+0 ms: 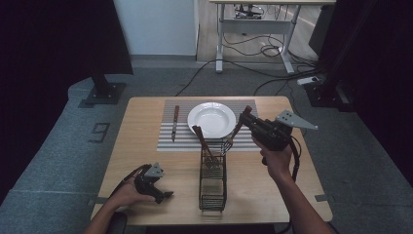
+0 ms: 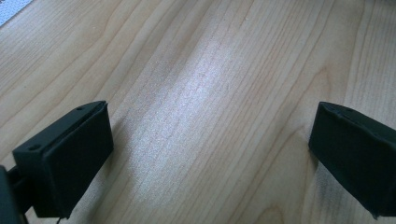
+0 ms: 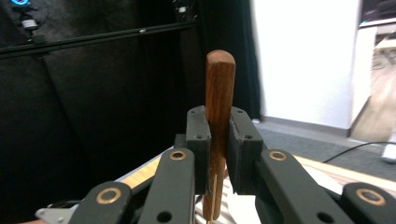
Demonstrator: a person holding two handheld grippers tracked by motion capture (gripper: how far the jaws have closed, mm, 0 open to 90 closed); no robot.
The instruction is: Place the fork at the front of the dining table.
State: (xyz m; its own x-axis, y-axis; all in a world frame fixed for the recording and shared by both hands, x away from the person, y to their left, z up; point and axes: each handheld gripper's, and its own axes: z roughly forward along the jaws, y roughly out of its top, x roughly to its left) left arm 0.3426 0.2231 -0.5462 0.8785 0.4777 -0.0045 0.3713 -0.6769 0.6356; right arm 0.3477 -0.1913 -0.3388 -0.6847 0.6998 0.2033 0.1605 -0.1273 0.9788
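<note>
Wooden-handled fork (image 1: 234,133) is clamped in the right tongs (image 1: 247,118), tines just above the wire caddy (image 1: 213,181). Left tongs (image 1: 163,195) rest open on the worktop (image 1: 146,146). Next, probably carry it beside the plate (image 1: 212,119).

Both forearms are bare, with no sleeve in sight. The left gripper (image 1: 155,187) is a compact black tool topped by a small grey three-cornered plate, and a black cable loops from its rear. Its fingers (image 2: 70,163) are matt black rectangular blocks with small screw holes along the top edge. The right gripper (image 1: 248,119) is bulkier and black, carrying a larger grey triangular plate. Its fingers (image 3: 198,140) are dark grey blocks on flat linkage bars with brass-ringed pivots.
</note>
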